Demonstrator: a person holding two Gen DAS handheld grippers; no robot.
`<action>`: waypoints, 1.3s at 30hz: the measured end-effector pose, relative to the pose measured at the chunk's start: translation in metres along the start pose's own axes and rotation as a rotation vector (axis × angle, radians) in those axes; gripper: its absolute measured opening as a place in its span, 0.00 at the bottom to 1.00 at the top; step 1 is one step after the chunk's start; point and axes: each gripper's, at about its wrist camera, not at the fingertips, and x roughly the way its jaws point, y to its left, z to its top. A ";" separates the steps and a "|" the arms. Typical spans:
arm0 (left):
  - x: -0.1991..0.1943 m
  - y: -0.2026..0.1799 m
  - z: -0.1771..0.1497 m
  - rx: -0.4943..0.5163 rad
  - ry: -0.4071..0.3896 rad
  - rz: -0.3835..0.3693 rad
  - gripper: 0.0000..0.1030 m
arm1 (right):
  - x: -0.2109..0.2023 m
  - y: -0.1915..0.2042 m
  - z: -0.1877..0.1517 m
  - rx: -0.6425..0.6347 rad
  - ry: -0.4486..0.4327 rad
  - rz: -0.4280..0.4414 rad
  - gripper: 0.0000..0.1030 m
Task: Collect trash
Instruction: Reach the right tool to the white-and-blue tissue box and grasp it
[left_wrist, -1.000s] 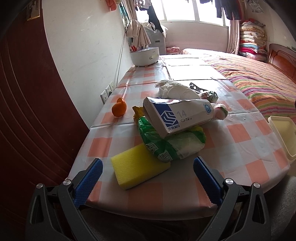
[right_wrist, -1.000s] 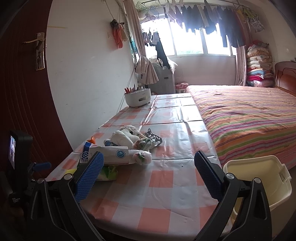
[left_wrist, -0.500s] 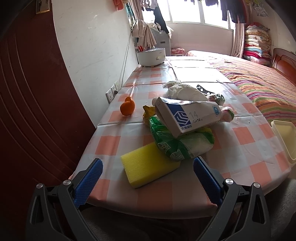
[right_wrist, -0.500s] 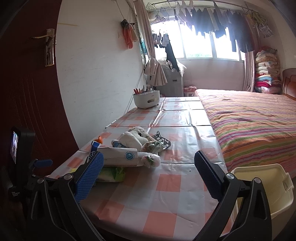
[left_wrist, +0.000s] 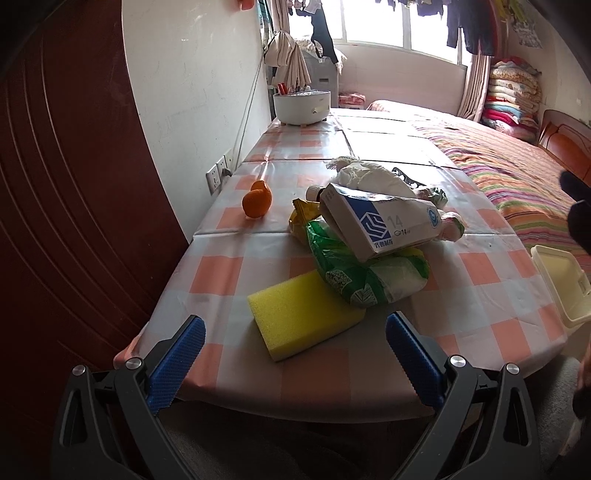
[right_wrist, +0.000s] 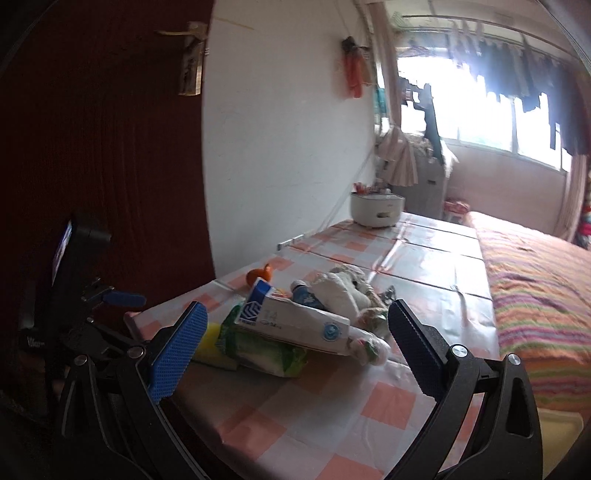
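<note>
Both the left tool (left_wrist: 295, 354) and right tool (right_wrist: 295, 339) gape wide, gripping nothing. A carton (left_wrist: 380, 225) lies atop a green bag (left_wrist: 365, 273) beside a yellow sponge (left_wrist: 303, 317) on the worktop (left_wrist: 480, 280).

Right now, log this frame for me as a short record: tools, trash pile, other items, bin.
left tool: open, empty, short of the table edge, facing the yellow sponge
right tool: open, empty, aimed at the pile
trash pile: cardboard carton lying on a green wrapper; crumpled white paper behind it
other items: orange fruit apart from the pile, white pot at the far end
bin: cream container off the table's right side
surface: checkered tablecloth
</note>
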 end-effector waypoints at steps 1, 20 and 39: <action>-0.001 0.001 -0.001 -0.001 0.001 -0.005 0.93 | 0.005 0.003 0.002 -0.037 0.007 0.028 0.94; -0.010 0.016 -0.011 -0.004 0.018 -0.018 0.93 | 0.139 0.003 0.016 -0.455 0.379 0.344 0.94; 0.006 0.022 -0.010 -0.041 0.061 -0.040 0.93 | 0.193 0.003 -0.007 -0.514 0.530 0.365 0.62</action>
